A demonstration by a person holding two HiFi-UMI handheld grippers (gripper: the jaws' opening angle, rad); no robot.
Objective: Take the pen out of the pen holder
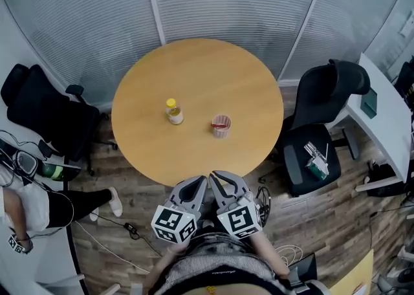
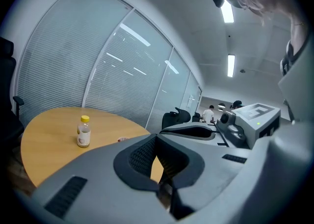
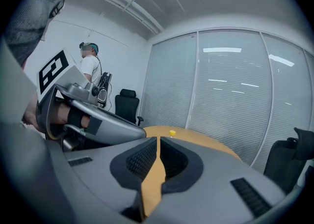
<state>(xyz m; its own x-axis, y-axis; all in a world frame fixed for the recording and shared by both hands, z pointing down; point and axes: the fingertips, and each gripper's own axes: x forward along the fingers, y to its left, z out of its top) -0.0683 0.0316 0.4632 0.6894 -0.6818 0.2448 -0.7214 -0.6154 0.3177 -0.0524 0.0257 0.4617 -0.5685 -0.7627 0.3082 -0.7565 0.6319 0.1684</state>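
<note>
A pinkish mesh pen holder [image 1: 221, 125] stands right of centre on the round wooden table [image 1: 197, 74], with a red pen [image 1: 219, 128] lying inside it. In the left gripper view only its rim [image 2: 122, 139] peeks above the jaw. Both grippers are held close together just off the table's near edge, well short of the holder. My left gripper [image 1: 202, 181] [image 2: 156, 137] is shut with nothing in it. My right gripper [image 1: 215, 176] [image 3: 158, 139] is likewise shut and empty, pointing over the table.
A small bottle with a yellow cap [image 1: 174, 112] [image 2: 84, 131] stands left of the holder. Black office chairs sit at the left [image 1: 45, 116] and right [image 1: 320, 132]. A white desk [image 1: 388, 119] is far right. A person's leg [image 1: 84, 203] and cables lie on the floor at left.
</note>
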